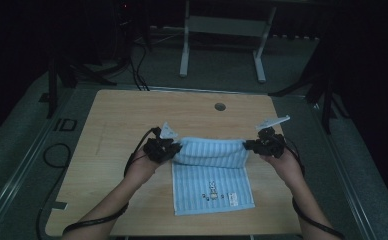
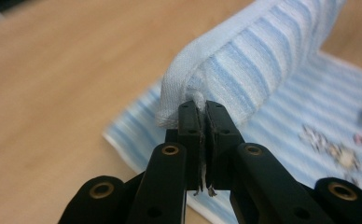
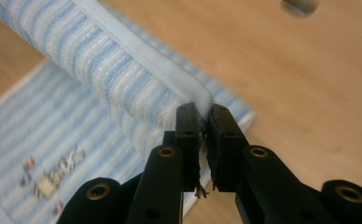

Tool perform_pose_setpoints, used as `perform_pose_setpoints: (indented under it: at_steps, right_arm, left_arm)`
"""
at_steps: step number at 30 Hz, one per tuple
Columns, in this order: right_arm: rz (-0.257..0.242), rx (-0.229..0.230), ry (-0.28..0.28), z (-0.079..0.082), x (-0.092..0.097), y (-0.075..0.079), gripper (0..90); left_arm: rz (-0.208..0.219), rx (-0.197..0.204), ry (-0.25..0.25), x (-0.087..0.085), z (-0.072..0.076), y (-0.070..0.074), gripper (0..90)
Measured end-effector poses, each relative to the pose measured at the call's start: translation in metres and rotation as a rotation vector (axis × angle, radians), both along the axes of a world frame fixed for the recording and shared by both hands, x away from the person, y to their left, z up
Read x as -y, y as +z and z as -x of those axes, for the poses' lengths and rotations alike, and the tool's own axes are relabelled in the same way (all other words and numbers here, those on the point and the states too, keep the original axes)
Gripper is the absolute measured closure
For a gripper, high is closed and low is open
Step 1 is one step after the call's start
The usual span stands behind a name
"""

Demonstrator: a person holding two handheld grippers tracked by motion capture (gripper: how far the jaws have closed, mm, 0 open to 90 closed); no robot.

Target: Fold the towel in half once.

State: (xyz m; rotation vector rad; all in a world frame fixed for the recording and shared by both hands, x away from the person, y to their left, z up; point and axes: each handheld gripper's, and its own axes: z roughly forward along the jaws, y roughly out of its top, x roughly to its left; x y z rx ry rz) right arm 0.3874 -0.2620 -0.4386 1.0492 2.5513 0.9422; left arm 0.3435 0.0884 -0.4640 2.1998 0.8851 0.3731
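While both grippers pinch a far corner of the blue striped towel (image 1: pixel 213 172), which lies at the table's (image 1: pixel 122 115) lower centre in the high view, the fold should land square: carry the left gripper (image 1: pixel 174 148) and right gripper (image 1: pixel 247 145) toward the near edge together, level. No container is on the table.

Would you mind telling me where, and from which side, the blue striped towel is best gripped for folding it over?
Grip the towel at the two far corners, on its plain hem band, coming in from its left and right ends. The hem is flat, thin and firm, so shut fingers pinch it cleanly. The left gripper and right gripper hold it just so, with the lifted edge stretched between them over the flat half.
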Motion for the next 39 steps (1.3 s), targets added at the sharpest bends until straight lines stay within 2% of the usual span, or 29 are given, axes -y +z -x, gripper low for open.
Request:
perform_pose_setpoints:
  at_steps: [2,4,5,6,8,10,13,14,16,17,18,19,20,21,24,26,29,31,33,35,37,39]
  right_arm:
    - [-0.016,-0.029,-0.004,0.004,0.002,-0.012,83.1]
    - [0.004,-0.052,0.008,0.006,0.002,-0.025,83.1]
    - [0.005,-0.067,0.008,0.006,0.002,-0.03,83.1]
    - [0.0,-0.08,0.012,0.006,0.002,-0.033,83.1]
    - [-0.015,-0.075,0.019,0.01,0.004,-0.032,83.1]
    - [-0.049,-0.055,0.036,0.02,0.007,-0.025,83.1]
    - [-0.078,-0.026,0.071,0.045,0.012,-0.017,83.0]
    - [-0.078,-0.018,0.084,0.056,0.013,-0.016,82.7]
    - [-0.081,-0.021,0.129,0.082,0.018,-0.016,81.7]
    - [-0.113,-0.051,0.169,0.094,0.022,-0.019,76.4]
    - [-0.143,-0.121,0.214,0.103,0.028,-0.023,69.1]
    - [-0.13,-0.15,0.219,0.111,0.034,-0.028,68.0]
    - [-0.095,-0.144,0.185,0.118,0.039,-0.032,63.4]
    - [-0.074,-0.156,0.154,0.121,0.043,-0.036,63.0]
    - [-0.052,-0.158,0.077,0.122,0.053,-0.043,62.9]
    - [-0.041,-0.144,0.066,0.119,0.051,-0.044,62.5]
    - [-0.037,-0.13,0.073,0.114,0.043,-0.044,62.4]
    - [-0.041,-0.127,0.08,0.11,0.037,-0.045,62.5]
    - [-0.038,-0.123,0.087,0.109,0.034,-0.045,62.6]
    - [-0.045,-0.11,0.09,0.106,0.028,-0.045,63.2]
    - [-0.038,-0.104,0.083,0.104,0.025,-0.046,63.6]
    - [-0.025,-0.105,0.081,0.103,0.022,-0.048,63.6]
  left_arm:
    - [-0.003,-0.036,-0.004,0.002,0.004,-0.013,85.7]
    - [0.005,-0.066,-0.003,0.003,0.006,-0.024,85.8]
    - [0.016,-0.076,-0.006,0.003,0.006,-0.028,85.8]
    - [0.028,-0.068,-0.007,0.003,0.008,-0.03,85.8]
    - [0.036,-0.056,-0.014,0.003,0.016,-0.028,85.7]
    - [0.063,-0.035,-0.025,0.003,0.027,-0.024,85.3]
    - [0.08,-0.039,-0.088,0.004,0.049,-0.023,83.5]
    - [0.069,-0.057,-0.125,0.004,0.057,-0.025,83.1]
    - [0.066,-0.14,-0.231,0.004,0.076,-0.031,79.8]
    - [0.059,-0.184,-0.284,0.003,0.086,-0.035,75.0]
    - [0.038,-0.225,-0.322,0.002,0.095,-0.039,66.0]
    - [0.017,-0.226,-0.327,0.0,0.103,-0.042,60.1]
    - [0.005,-0.235,-0.329,-0.003,0.109,-0.044,56.5]
    - [0.003,-0.245,-0.321,-0.006,0.112,-0.046,52.5]
    - [-0.019,-0.229,-0.277,-0.014,0.111,-0.048,46.7]
    - [-0.013,-0.215,-0.237,-0.018,0.106,-0.049,46.7]
    - [-0.018,-0.193,-0.213,-0.017,0.096,-0.049,50.2]
    - [-0.019,-0.215,-0.218,-0.014,0.086,-0.051,50.5]
    - [-0.032,-0.211,-0.225,-0.011,0.082,-0.052,51.8]
    - [-0.046,-0.216,-0.222,-0.002,0.07,-0.056,54.4]
    - [-0.068,-0.223,-0.228,0.003,0.063,-0.06,60.5]
    - [-0.097,-0.228,-0.242,0.009,0.061,-0.064,60.8]
